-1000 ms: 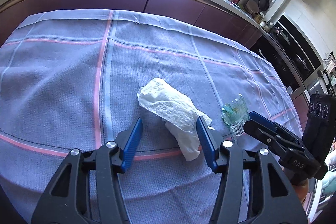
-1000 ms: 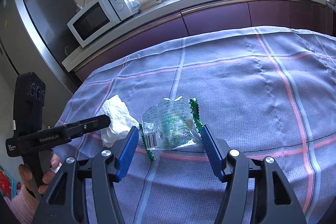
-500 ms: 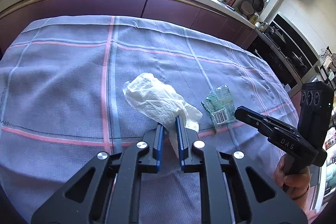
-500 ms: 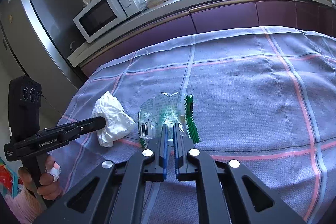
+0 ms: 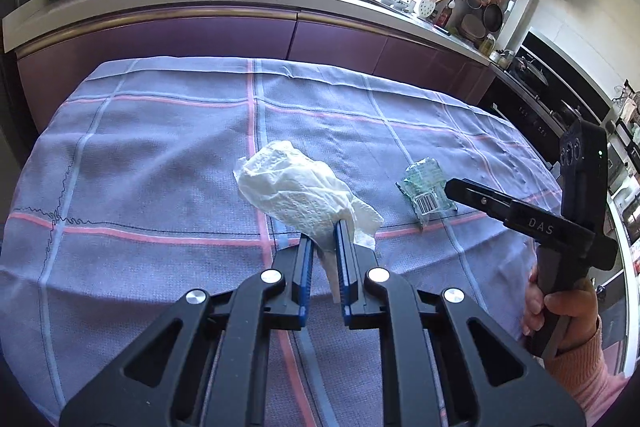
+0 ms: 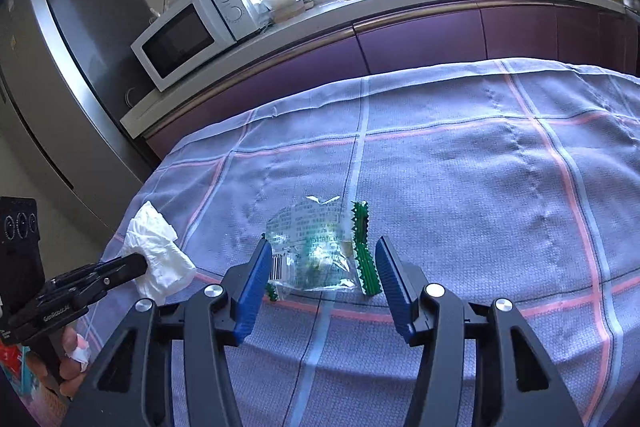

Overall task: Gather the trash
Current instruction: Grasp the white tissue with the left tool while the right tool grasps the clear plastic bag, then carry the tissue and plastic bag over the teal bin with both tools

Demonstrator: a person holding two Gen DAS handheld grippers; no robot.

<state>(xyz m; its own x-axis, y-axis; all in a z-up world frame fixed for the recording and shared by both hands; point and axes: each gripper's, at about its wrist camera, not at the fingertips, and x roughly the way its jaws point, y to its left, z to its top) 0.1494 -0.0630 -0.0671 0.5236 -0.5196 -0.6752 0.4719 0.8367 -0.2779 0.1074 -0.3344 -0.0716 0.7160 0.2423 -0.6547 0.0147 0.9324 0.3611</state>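
right fingers (image 6: 320, 269) opening astride the clear snack wrapper (image 6: 312, 255)
wrapper lies untouched between them, near the surface's (image 6: 480, 187) front edge; left fingers (image 5: 323, 247) clench the crumpled paper towel (image 5: 296, 187).

Both grippers were black, with angular arms pierced by triangular cutouts, silver round screws at the joints and ribbed blue pads. At three o'clock in the left wrist view, the right gripper (image 5: 456, 187) bore white "DAS" lettering; a pink knitted sleeve (image 5: 588, 375) covered the wrist at four o'clock.
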